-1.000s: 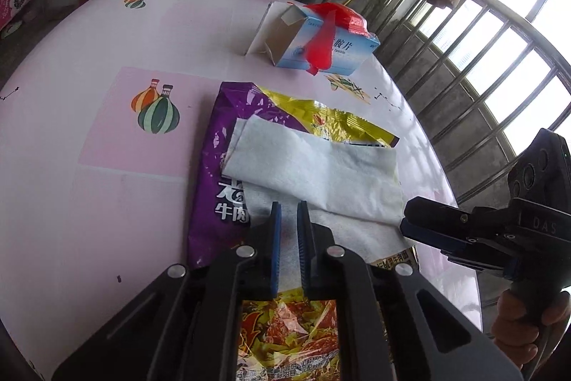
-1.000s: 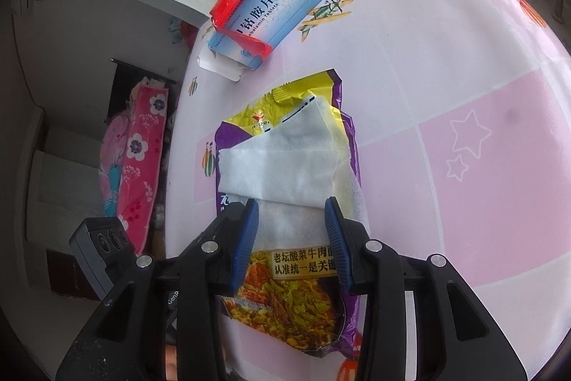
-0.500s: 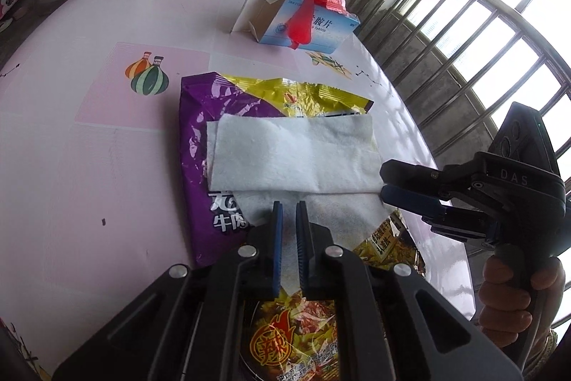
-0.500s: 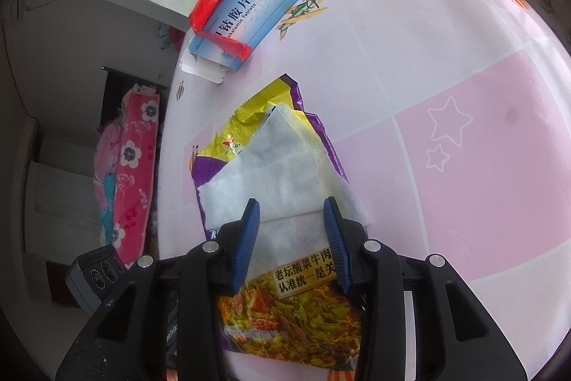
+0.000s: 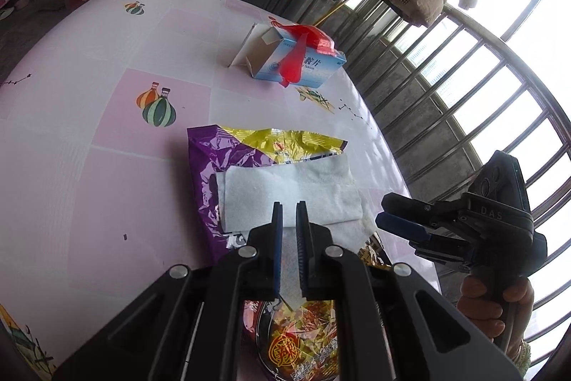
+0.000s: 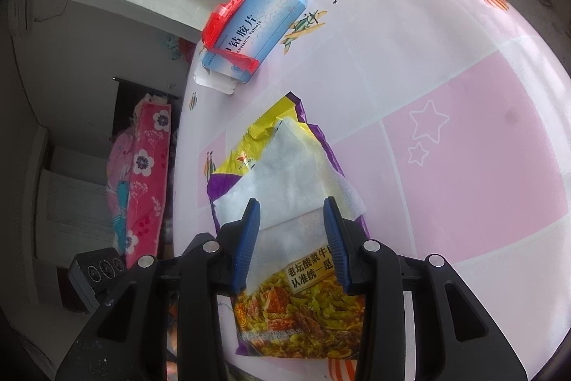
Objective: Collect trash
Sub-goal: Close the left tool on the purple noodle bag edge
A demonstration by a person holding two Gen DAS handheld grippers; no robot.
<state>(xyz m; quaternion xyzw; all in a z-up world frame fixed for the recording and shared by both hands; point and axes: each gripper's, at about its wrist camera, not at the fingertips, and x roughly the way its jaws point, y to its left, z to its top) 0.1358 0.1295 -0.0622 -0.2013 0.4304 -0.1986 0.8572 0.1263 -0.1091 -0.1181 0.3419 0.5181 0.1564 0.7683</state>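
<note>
Pink table (image 5: 89, 166): medicine box (image 6: 257, 31) reads "Tablets"; right gripper (image 5: 396, 220) marked "DAS".

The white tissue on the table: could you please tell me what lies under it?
The white tissue lies on a purple-and-yellow instant noodle wrapper. The wrapper's middle is covered, so its print there cannot be seen.

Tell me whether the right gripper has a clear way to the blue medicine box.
Probably yes. The right gripper has open jaws, and only bare table and the flat noodle packet with its tissue lie before the blue medicine box.
</note>
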